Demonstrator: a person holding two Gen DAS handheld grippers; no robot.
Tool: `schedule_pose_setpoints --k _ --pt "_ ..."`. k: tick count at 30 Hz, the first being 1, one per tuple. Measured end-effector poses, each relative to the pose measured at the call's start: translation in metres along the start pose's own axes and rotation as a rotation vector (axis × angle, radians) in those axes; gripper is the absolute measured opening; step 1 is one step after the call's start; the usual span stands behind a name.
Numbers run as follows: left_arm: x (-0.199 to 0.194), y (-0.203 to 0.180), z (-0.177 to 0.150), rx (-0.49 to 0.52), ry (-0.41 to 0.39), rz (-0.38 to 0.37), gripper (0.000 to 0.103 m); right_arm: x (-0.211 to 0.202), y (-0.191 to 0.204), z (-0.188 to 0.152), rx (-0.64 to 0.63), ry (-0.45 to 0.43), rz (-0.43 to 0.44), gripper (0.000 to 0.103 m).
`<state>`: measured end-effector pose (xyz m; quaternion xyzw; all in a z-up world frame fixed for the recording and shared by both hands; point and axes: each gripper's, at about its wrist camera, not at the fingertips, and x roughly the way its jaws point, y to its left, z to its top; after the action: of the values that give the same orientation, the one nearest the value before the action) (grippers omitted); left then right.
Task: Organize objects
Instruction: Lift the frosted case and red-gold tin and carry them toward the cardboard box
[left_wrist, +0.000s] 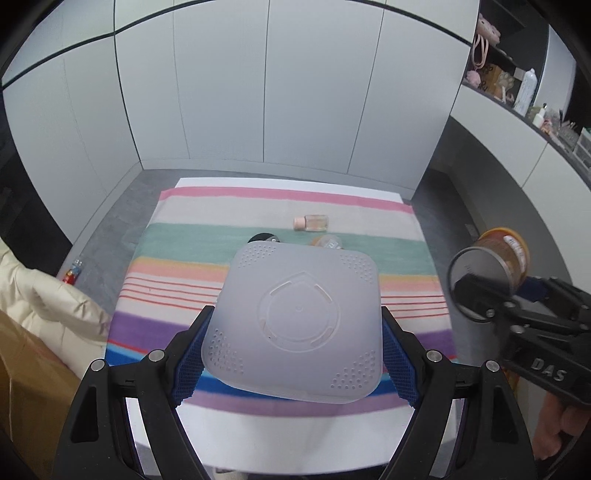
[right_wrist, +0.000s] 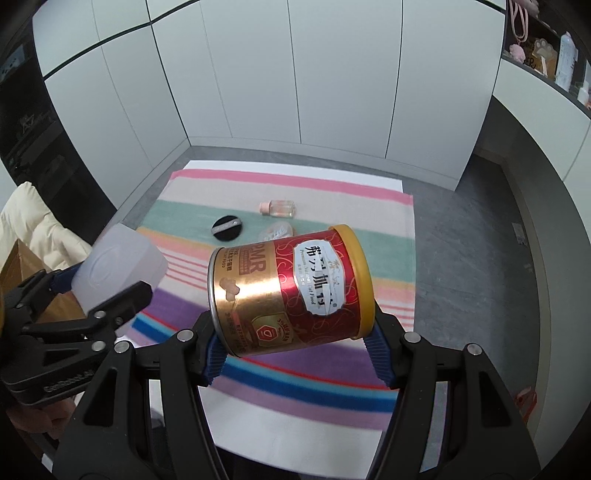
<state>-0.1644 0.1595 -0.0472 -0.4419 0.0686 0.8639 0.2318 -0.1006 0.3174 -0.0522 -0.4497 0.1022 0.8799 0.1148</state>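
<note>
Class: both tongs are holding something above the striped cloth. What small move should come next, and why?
Probably lower the left tongs and set the white box on the bare near stripes of the cloth. The right tongs hold the can sideways in the air, and it likely needs somewhere to go.

The white box (left_wrist: 299, 328) covers most of the black round puff (left_wrist: 263, 237) at its twelve o'clock, leaving just a dark sliver, and hides the lower part of the clear little jar (left_wrist: 328, 242) beside it. From the right side, the cat food can (right_wrist: 288, 291) blocks that same jar (right_wrist: 277, 230) at its eleven o'clock, so its shape stays unclear. The can's left label is cut short and smeared with glare. Shelf items (left_wrist: 524, 88) at two o'clock are too small to name. The cream jacket (left_wrist: 44, 299) runs off the left edge.
</note>
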Motion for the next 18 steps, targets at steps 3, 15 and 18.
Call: schedule_pose_setpoints --k 3,15,18 --pt "-0.019 0.001 -0.010 -0.010 -0.022 0.009 0.084 -0.011 0.004 -0.006 0.006 -0.002 0.019 0.065" --pt "-0.066 0.030 -0.032 -0.076 -0.075 0.006 0.084 -0.030 0.041 -0.015 -0.080 -0.017 0.051 0.065" --pt "-0.070 0.040 -0.038 -0.106 -0.074 -0.014 0.084 -0.031 0.048 -0.013 -0.108 -0.021 0.057 0.065"
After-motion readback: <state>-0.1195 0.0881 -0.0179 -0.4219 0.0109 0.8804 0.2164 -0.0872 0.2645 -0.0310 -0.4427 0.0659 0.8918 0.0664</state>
